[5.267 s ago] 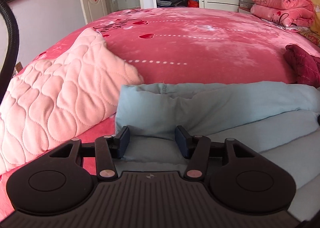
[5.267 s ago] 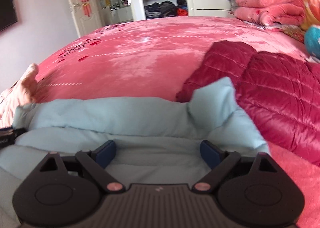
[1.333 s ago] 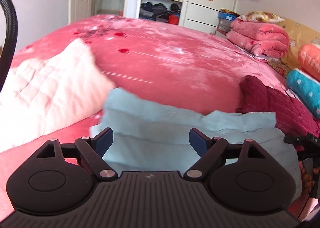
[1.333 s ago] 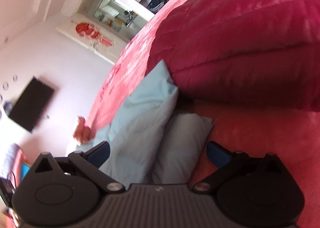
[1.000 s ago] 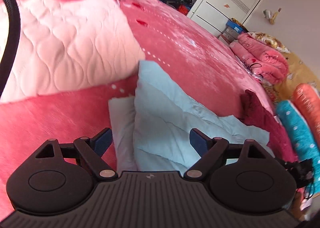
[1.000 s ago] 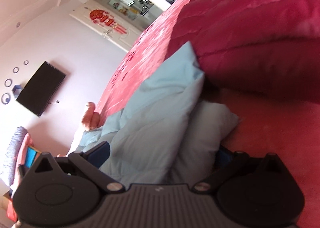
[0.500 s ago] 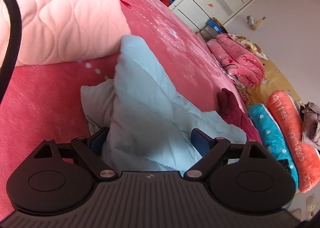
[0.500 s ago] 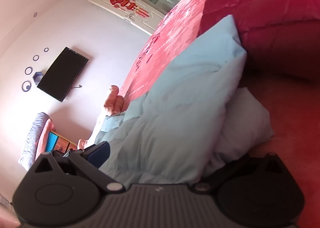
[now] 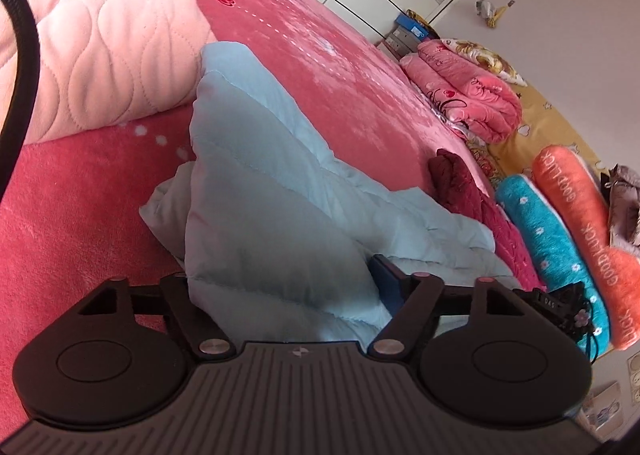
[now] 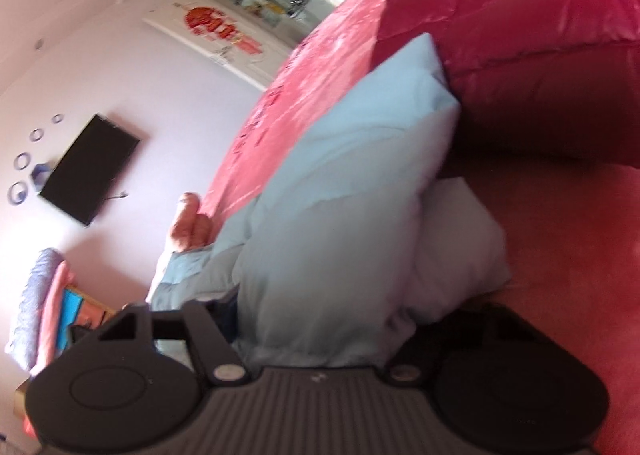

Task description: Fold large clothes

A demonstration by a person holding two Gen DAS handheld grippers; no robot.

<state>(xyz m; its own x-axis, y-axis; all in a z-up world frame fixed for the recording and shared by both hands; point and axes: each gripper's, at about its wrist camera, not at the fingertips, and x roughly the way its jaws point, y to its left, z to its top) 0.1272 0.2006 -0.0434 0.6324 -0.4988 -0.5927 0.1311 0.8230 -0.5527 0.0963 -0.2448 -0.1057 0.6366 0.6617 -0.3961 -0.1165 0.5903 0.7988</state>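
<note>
Padding makes the light blue quilted jacket (image 9: 272, 207) thick and soft, so I judge it light for its size, springy, and likely to puff open again if a fold is let go. It lies folded in layers on the red bed cover (image 9: 80, 191), filling the centre of both views, with a dark red down jacket (image 10: 540, 67) just beside it at the upper right of the right wrist view and a pink quilted blanket (image 9: 104, 35) at the upper left of the left wrist view.

Each gripper straddles one end of the bundle. The left gripper (image 9: 288, 287) has its fingers wide apart with the stacked layers between them; only the right pad is visible. The right gripper (image 10: 316, 331) looks the same, but the cloth hides its fingertips, so I cannot tell if it already presses.

A good hold, I think, is deep over all layers at the folded edge, not on one thin outer sheet, which seems smooth and would slide.
</note>
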